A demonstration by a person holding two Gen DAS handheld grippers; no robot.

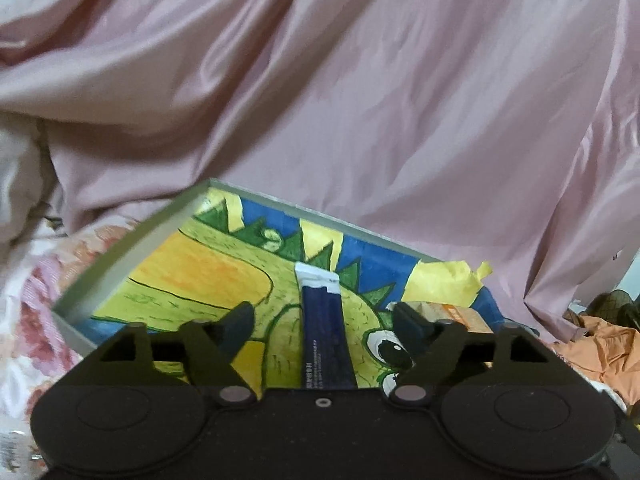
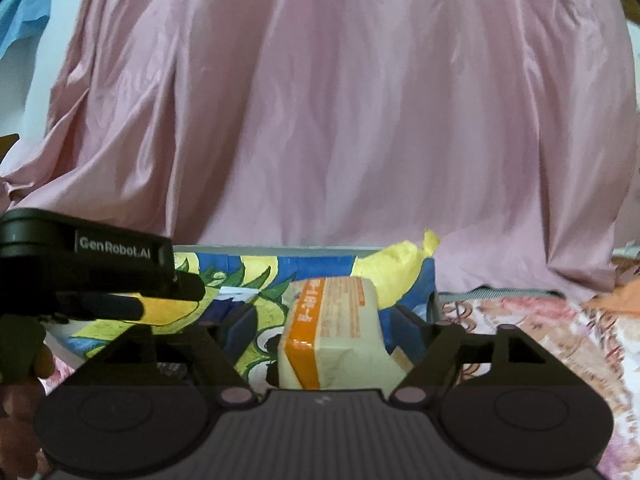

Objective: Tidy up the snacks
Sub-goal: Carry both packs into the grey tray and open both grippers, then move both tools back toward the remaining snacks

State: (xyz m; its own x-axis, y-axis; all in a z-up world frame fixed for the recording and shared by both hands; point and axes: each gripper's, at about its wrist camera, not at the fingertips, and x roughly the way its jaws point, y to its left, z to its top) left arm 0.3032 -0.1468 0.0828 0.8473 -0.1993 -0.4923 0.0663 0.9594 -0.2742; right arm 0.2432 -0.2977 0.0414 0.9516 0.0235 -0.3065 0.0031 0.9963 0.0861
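Left gripper (image 1: 324, 314): jaws spread wide, the dark blue stick pack (image 1: 325, 332) lies between them, untouched, flat on the tray (image 1: 132, 240) floor. Looks light, thin, slick foil; best pinched across its narrow middle, not the crimped white end.

Right gripper (image 2: 325, 322): jaws apart, straddling the cream-and-orange packet (image 2: 340, 332), contact not clear. Looks soft, will squash; grip its long sides lightly.

Tray with the dinosaur picture holds both snacks, stick left, packet right.
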